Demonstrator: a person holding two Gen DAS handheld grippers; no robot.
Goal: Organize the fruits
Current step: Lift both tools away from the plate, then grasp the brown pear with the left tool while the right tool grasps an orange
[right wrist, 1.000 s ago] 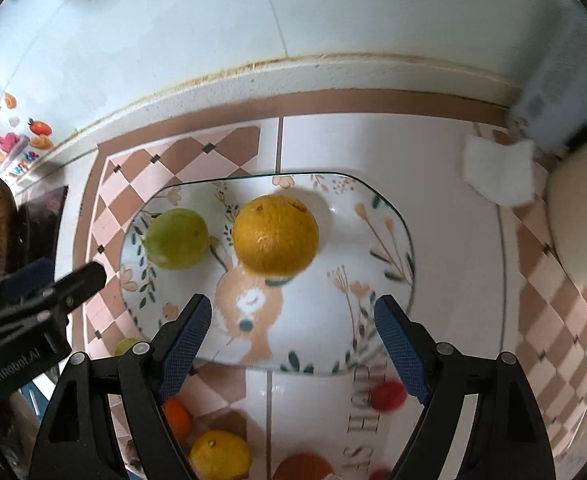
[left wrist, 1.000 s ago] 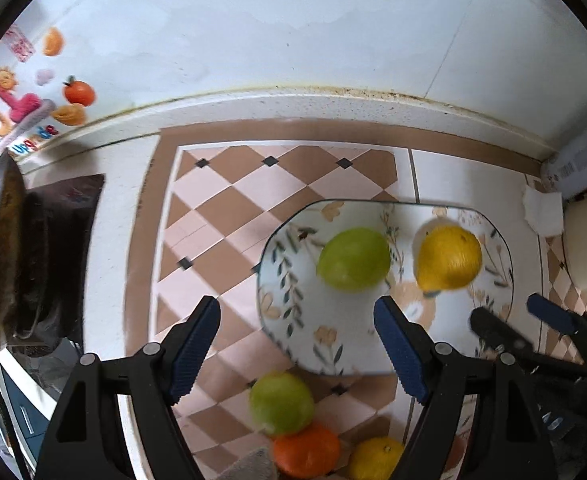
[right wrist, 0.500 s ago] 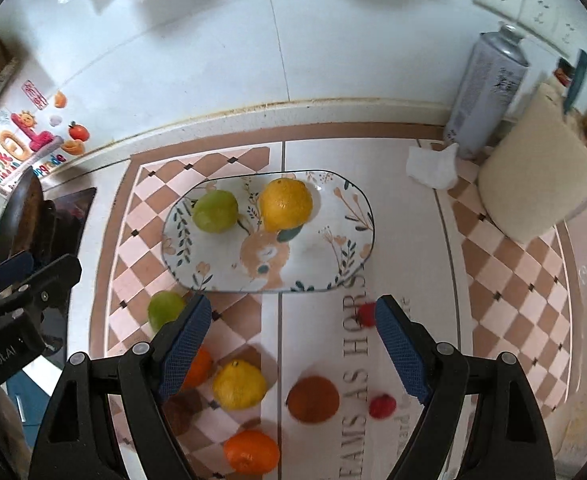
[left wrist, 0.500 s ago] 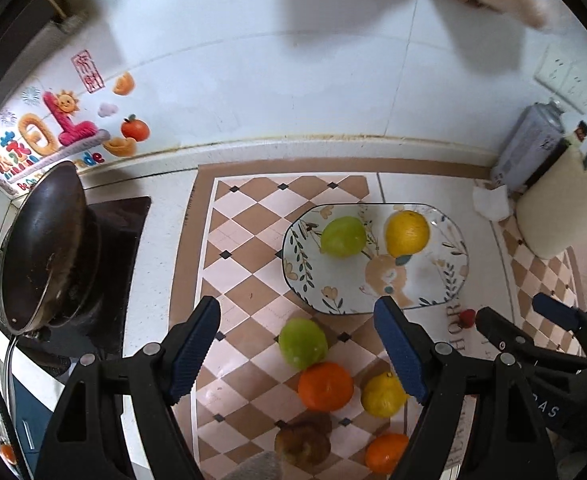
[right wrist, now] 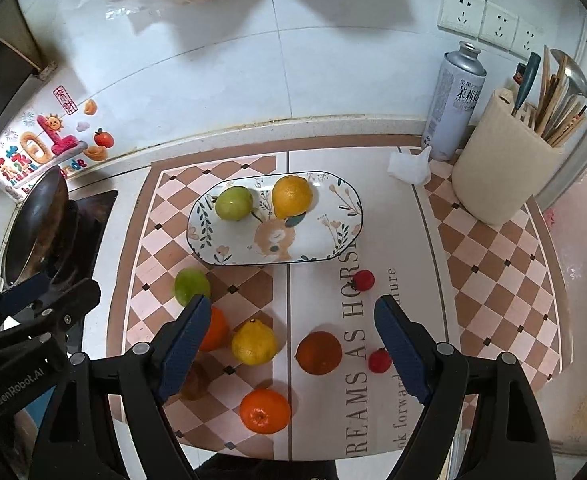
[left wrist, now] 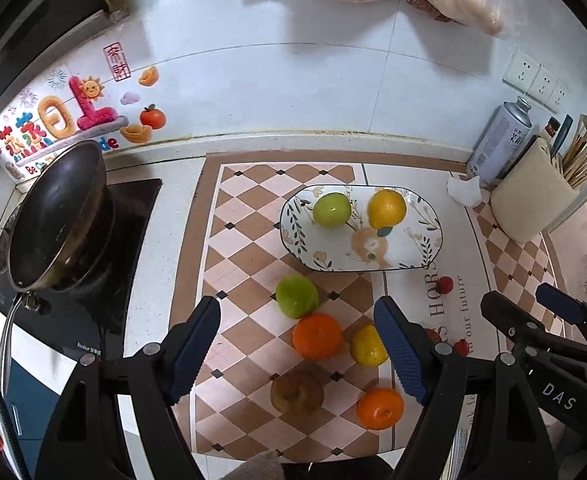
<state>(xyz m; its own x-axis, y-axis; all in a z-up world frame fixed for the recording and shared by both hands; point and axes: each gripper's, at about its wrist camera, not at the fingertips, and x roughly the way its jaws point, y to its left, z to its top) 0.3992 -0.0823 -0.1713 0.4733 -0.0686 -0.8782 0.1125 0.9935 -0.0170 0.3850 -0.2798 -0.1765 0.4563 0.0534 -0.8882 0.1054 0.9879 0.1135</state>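
A flowered oval plate on the patterned mat carries a green fruit and a yellow citrus. Loose on the mat in front of it lie another green fruit, two oranges, a lemon, a brown fruit, a dark orange fruit and two small red fruits. My left gripper hangs open and empty high over the loose fruit. My right gripper is beside it, also open and empty.
A dark wok sits on the black stove at the left. At the back right stand a spray can, a cream utensil holder and a crumpled tissue. The tiled wall is behind, with plastic bags hanging above.
Both grippers have risen and drawn back from the plate, so the loose fruit in front of it has come into view. Both have stayed open and empty.
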